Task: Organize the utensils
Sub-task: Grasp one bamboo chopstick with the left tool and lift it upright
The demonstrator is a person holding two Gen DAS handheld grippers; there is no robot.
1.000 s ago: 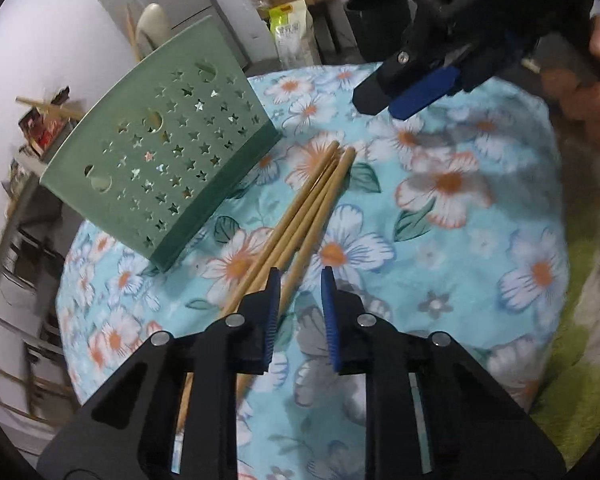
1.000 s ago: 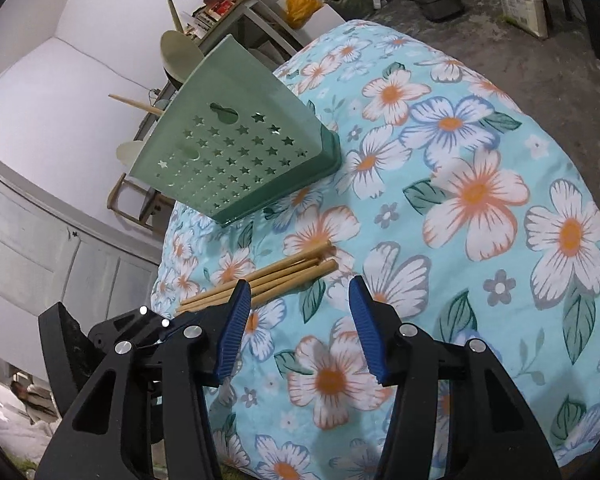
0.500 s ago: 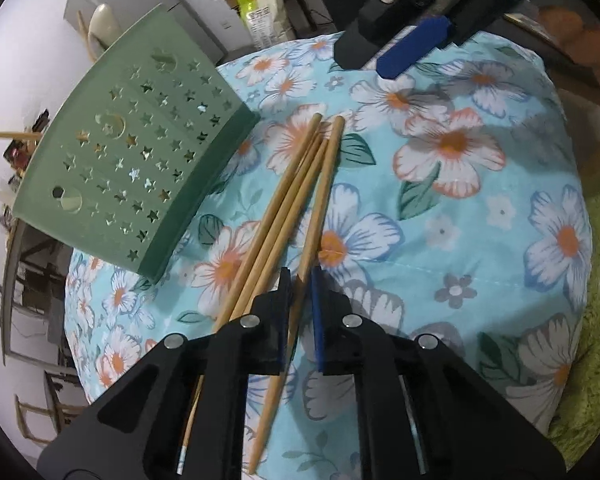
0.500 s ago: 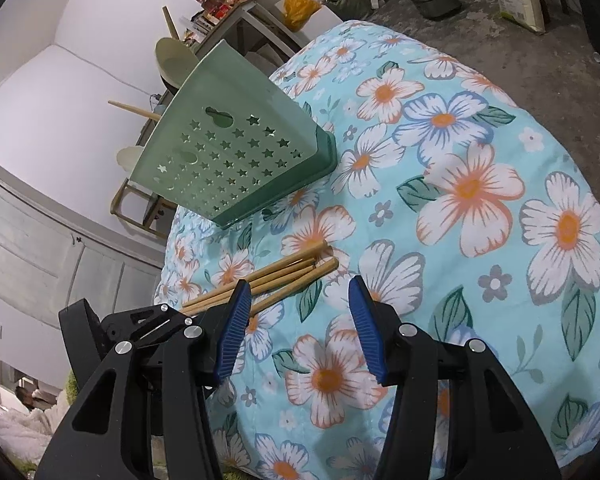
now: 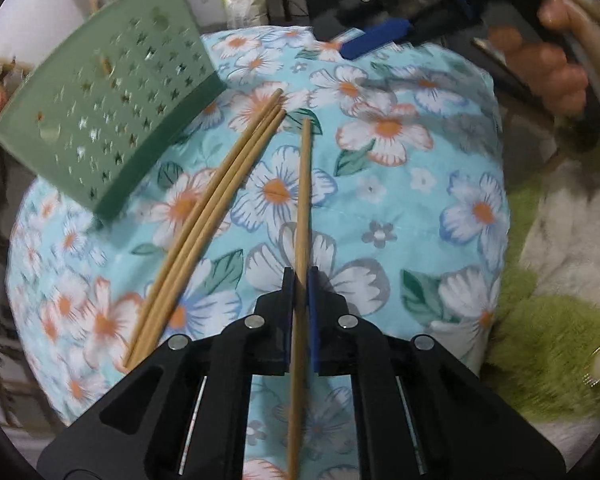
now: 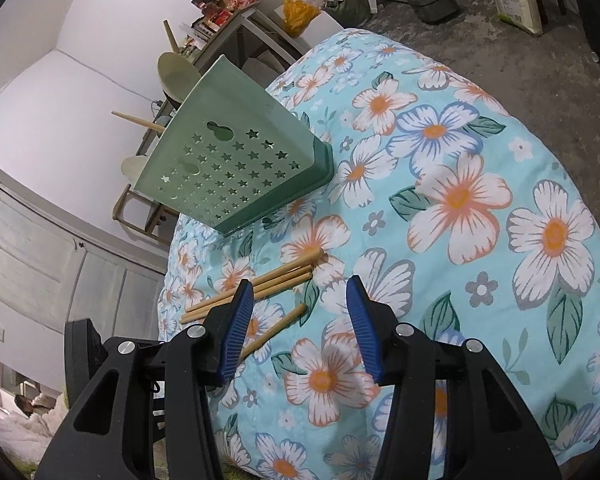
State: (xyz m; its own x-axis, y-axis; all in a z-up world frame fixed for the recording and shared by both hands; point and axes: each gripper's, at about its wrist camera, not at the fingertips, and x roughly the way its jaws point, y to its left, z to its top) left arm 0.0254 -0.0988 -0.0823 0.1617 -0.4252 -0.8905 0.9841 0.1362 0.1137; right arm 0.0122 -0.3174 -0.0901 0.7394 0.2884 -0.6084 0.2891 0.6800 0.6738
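My left gripper (image 5: 300, 280) is shut on one wooden chopstick (image 5: 303, 200), which points away from me above the floral cloth. Three more chopsticks (image 5: 216, 204) lie together on the cloth to its left. The green utensil holder with star holes (image 5: 108, 120) stands at the far left of the table. In the right wrist view the held chopstick (image 6: 278, 330) sits apart from the three lying ones (image 6: 260, 284), below the holder (image 6: 236, 160). My right gripper (image 6: 300, 312) is open and empty above the cloth; it also shows in the left wrist view (image 5: 380, 36).
The round table has a blue floral cloth (image 6: 480, 220). A green rug (image 5: 560, 340) lies on the floor to the right. Spoons and a wooden stick (image 6: 140, 122) stick out of the holder. A black bin (image 6: 432, 2) and a shelf (image 6: 228, 16) stand behind.
My left gripper closed on one chopstick and pulled it to the right, away from the other three. The right gripper stayed open and barely moved.
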